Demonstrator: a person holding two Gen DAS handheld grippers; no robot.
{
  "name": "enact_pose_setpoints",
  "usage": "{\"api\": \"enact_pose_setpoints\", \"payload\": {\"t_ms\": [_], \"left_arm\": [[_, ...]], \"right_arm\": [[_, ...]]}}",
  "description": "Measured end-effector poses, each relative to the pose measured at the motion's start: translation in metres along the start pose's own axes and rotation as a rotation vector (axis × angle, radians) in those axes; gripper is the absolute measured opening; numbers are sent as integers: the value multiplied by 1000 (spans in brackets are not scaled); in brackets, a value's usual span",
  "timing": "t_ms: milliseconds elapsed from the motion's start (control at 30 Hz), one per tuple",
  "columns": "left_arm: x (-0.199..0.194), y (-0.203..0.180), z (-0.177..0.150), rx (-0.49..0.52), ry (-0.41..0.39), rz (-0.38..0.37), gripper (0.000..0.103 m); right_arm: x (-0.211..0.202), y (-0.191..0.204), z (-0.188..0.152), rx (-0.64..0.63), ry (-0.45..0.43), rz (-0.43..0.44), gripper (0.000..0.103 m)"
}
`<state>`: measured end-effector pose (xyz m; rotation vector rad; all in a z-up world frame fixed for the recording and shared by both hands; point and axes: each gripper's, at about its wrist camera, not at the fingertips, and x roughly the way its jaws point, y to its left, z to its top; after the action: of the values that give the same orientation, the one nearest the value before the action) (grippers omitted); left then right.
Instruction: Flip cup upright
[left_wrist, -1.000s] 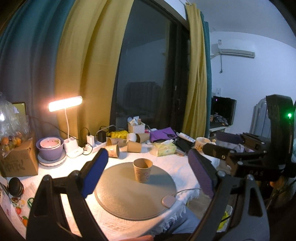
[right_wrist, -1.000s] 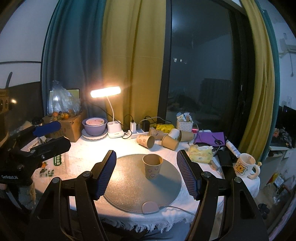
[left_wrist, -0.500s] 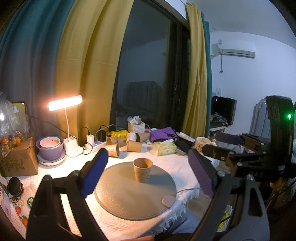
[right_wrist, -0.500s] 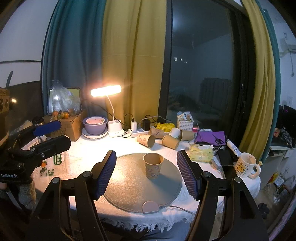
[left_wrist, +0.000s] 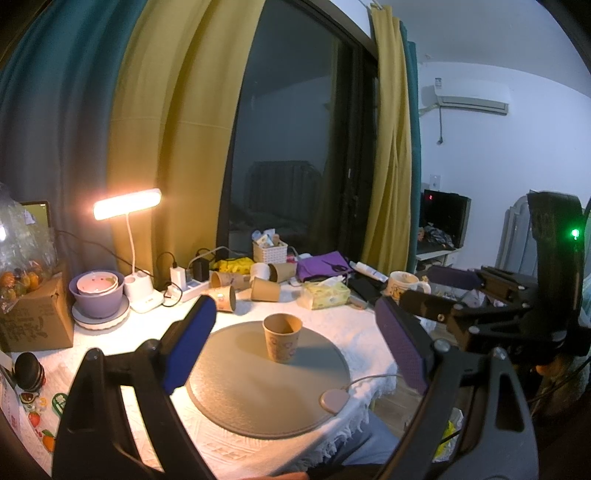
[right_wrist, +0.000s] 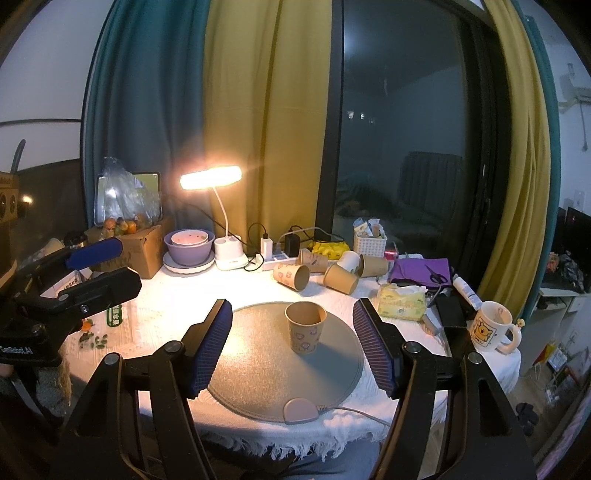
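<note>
A brown paper cup (left_wrist: 282, 337) stands upright, mouth up, on the round grey mat (left_wrist: 258, 391); it also shows in the right wrist view (right_wrist: 305, 327) on the mat (right_wrist: 266, 373). My left gripper (left_wrist: 295, 347) is open and empty, held back from the cup above the mat's near side. My right gripper (right_wrist: 292, 347) is open and empty, also back from the cup. Each gripper shows in the other's view: the right one (left_wrist: 458, 291) at the right, the left one (right_wrist: 96, 266) at the left.
Several paper cups (right_wrist: 291, 276) lie on their sides behind the mat. A lit desk lamp (right_wrist: 210, 178), purple bowls (right_wrist: 189, 246), a cardboard box (right_wrist: 140, 251), a tissue pack (right_wrist: 400, 302) and a bear mug (right_wrist: 493, 326) stand around it. A cabled puck (right_wrist: 300, 410) sits at the mat's front edge.
</note>
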<state>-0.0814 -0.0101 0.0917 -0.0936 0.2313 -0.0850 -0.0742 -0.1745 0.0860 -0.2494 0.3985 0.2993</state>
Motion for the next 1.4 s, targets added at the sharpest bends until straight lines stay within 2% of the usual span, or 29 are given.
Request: {"api": "enact_pose_setpoints", "payload": {"t_ms": [1400], "left_arm": [[1, -2, -4, -4, 2, -5, 89]], "right_arm": [[1, 2, 1, 0, 6, -1, 71]]}}
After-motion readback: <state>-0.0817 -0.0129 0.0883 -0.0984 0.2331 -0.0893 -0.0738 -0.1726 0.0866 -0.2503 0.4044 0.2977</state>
